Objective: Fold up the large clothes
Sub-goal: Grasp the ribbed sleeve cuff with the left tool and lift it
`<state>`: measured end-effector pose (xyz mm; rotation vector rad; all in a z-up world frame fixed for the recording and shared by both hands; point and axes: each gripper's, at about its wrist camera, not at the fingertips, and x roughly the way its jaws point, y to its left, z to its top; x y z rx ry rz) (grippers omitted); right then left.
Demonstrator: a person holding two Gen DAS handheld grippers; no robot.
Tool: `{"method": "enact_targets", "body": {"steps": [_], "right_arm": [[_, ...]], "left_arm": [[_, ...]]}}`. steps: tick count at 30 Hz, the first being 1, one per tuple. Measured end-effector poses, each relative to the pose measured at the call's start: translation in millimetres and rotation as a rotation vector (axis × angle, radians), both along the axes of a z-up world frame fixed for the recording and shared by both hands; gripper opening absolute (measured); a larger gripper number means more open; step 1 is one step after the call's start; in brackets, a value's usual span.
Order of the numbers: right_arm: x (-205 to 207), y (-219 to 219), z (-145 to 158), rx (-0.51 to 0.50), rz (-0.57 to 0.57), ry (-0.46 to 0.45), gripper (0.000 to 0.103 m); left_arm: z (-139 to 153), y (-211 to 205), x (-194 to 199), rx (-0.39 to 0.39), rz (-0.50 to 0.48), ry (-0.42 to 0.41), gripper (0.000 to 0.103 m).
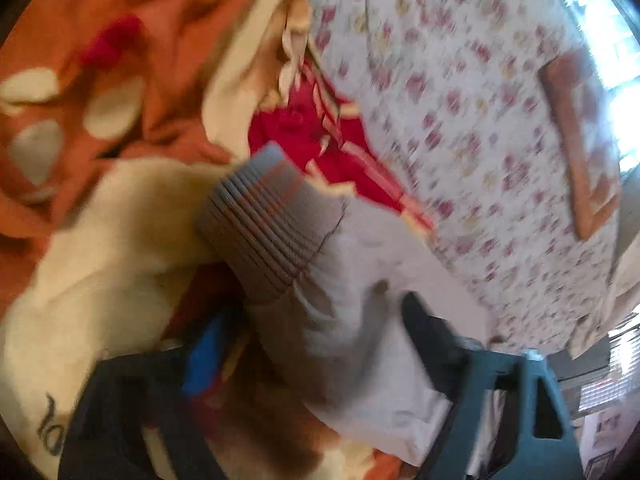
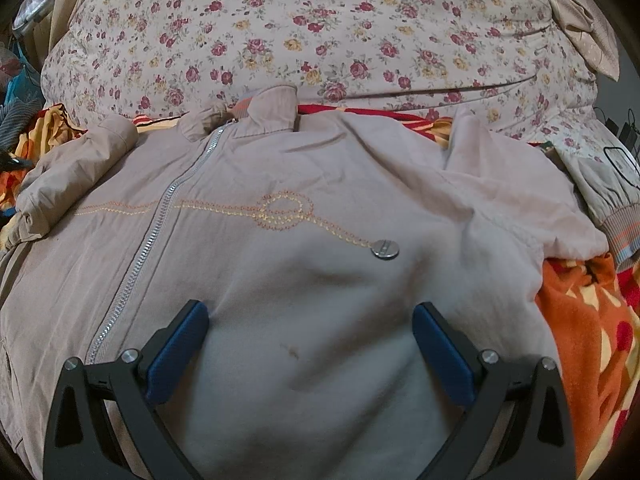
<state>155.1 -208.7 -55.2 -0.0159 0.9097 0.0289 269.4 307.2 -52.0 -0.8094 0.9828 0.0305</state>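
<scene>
My left gripper (image 1: 320,344) pinches the jacket's sleeve (image 1: 340,300); I'd carry it flat across the jacket (image 2: 280,208); right gripper (image 2: 310,324) hovers, fingers spread, to pin the body.

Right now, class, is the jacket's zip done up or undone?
Done up. In the right wrist view the zip runs closed from the collar down the jacket, which lies spread flat.

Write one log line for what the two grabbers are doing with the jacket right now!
left gripper: gripping sleeve near ribbed cuff | right gripper: open over jacket | jacket: zipped, spread on bed
</scene>
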Motion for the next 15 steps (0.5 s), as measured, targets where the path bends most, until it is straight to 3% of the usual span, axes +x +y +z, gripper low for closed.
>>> {"method": "enact_targets", "body": {"steps": [2,3,6,8,10,12,15], "right_arm": [[0,0,0,0.002,0.0,0.001,0.103],[0,0,1,0.004,0.002,0.004,0.103],[-1,-8,11,0.031,-0.005,0.023,0.097],[-10,-22,28,0.07,-0.049,-0.025,0.096],[-22,-41,51,0.081,-0.091,-0.074,0.096],[-36,-60,73,0.027,-0.131,-0.121,0.098],[-53,-83,88,-0.076,-0.179,-0.158,0.1]], "left_arm": [[16,-8,-4,0.112,0.008,0.009,0.011],[28,-9,-9,0.153,0.013,-0.015,0.008],[82,-3,-27,0.312,0.094,-0.121,0.008],[128,5,-43,0.409,0.196,-0.198,0.008],[160,5,-52,0.456,0.255,-0.244,0.008],[192,-17,-54,0.473,0.23,-0.311,0.007],[216,-97,-43,0.485,0.053,-0.395,0.008]]}}
